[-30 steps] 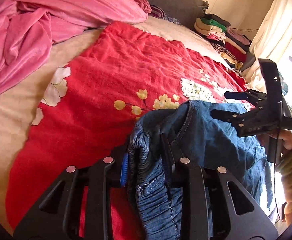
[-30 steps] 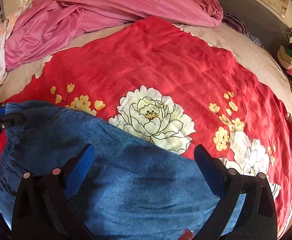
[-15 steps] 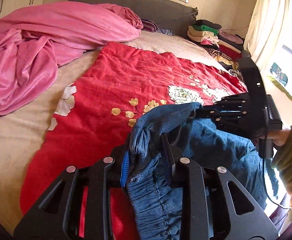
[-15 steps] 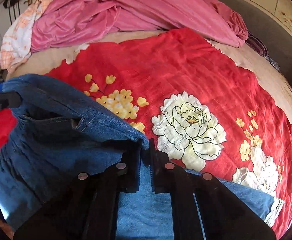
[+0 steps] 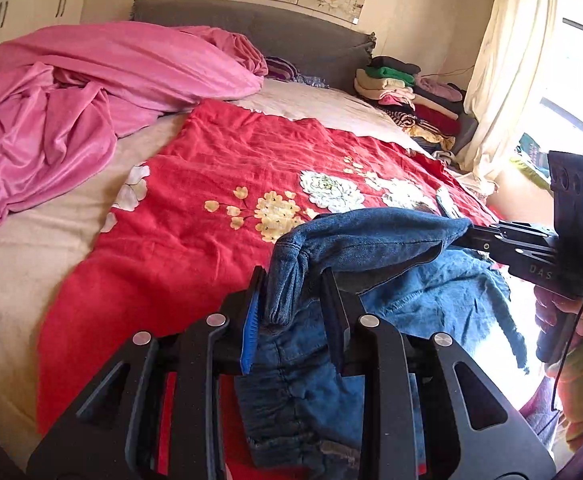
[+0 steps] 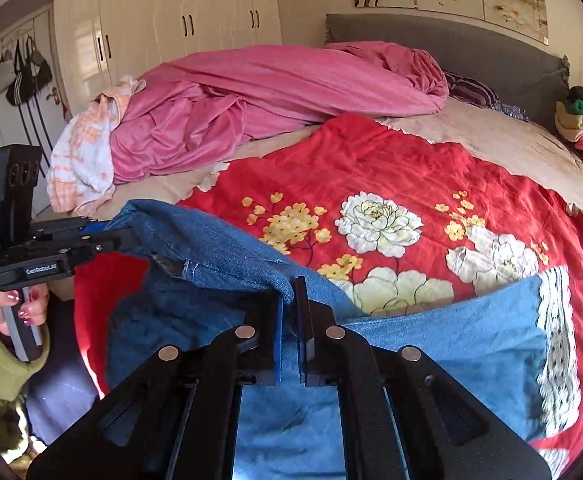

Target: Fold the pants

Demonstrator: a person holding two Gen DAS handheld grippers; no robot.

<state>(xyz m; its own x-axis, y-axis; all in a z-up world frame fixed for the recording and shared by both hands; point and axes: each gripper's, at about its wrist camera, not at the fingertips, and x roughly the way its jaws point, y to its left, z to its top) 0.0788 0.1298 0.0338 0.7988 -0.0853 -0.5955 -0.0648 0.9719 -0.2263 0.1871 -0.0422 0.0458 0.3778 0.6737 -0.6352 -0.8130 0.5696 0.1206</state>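
Blue denim pants hang by their waistband between my two grippers, lifted above the red floral bedspread. My left gripper is shut on the gathered elastic end of the waistband. My right gripper is shut on the other end, thin fabric pinched between its pads. In the left wrist view my right gripper comes in from the right, held by a hand in a green sleeve. A pant leg with white lace trim rests on the bedspread.
A crumpled pink blanket fills the far left of the bed. A stack of folded clothes lies at the headboard's right. A curtain and window stand at the right, wardrobes on the left wall.
My right gripper went from wide open over the denim to shut on the waistband. Both grippers rose and drew back, lifting the waistband off the bed.
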